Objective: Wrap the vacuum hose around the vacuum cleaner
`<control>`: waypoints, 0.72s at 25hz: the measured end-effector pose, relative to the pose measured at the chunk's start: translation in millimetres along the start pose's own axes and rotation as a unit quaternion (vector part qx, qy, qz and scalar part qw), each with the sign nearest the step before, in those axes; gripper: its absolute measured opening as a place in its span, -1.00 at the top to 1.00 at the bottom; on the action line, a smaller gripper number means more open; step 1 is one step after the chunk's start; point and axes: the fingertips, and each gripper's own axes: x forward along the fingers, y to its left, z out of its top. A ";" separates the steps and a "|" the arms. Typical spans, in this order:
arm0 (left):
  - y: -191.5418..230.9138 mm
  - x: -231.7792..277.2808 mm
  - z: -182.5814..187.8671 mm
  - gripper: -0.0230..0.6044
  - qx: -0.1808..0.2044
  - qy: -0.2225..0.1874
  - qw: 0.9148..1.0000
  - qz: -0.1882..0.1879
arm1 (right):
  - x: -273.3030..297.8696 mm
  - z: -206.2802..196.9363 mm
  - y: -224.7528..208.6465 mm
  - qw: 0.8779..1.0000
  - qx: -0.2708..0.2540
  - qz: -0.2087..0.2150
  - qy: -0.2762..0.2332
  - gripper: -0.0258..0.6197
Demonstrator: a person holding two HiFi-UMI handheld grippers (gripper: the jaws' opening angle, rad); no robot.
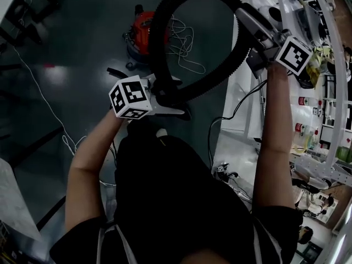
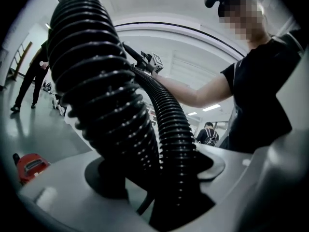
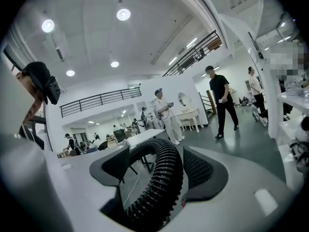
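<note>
Two grippers, one vacuum hose point(image 1: 156, 43), raised in the air as a big loop in front of the person. Nothing but the grippers carries it.

Left gripper point(image 1: 173, 98): jaws at a middling width, clamped on the ribbed hose at the bottom of the loop. A second, nearer pass of hose rises just beside the grip. Judgement: this is the anchor hand, fixing the loop's size.

Right gripper point(image 1: 252, 29): jaws wide. The hose lies between them, with daylight showing beside one pad, so it is cradled rather than pinched. Judgement: the loose hold lets the hose slide or be re-gripped further along.

Vacuum cleaner point(image 1: 144, 32): red, on the dark floor below and beyond the loop, well away from the floor's edge at the white benches. A white cord point(image 1: 184, 45) lies tangled just beside it. Whether the hose end joins the cleaner cannot be made out.

Progress: no turn sits around the body yet; the loop must still come down over it.
</note>
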 end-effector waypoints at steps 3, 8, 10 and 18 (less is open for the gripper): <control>9.9 -12.3 4.0 -0.27 -0.002 0.002 1.000 0.009 | 0.3 4.9 -3.6 1.000 -0.009 -0.021 -0.018 -0.13; 18.3 -24.6 9.3 -0.27 -0.007 0.001 1.000 0.014 | -14.2 -1.3 -12.5 0.997 -0.014 -0.069 -0.040 -0.15; 23.0 -26.7 12.7 -0.27 -0.010 -0.004 1.000 0.015 | -23.5 -14.4 -12.7 0.996 -0.005 -0.076 -0.045 -0.15; 43.4 -42.5 28.8 -0.27 -0.034 -0.032 0.998 0.039 | -62.3 -129.7 -3.3 0.995 0.067 -0.079 0.011 -0.13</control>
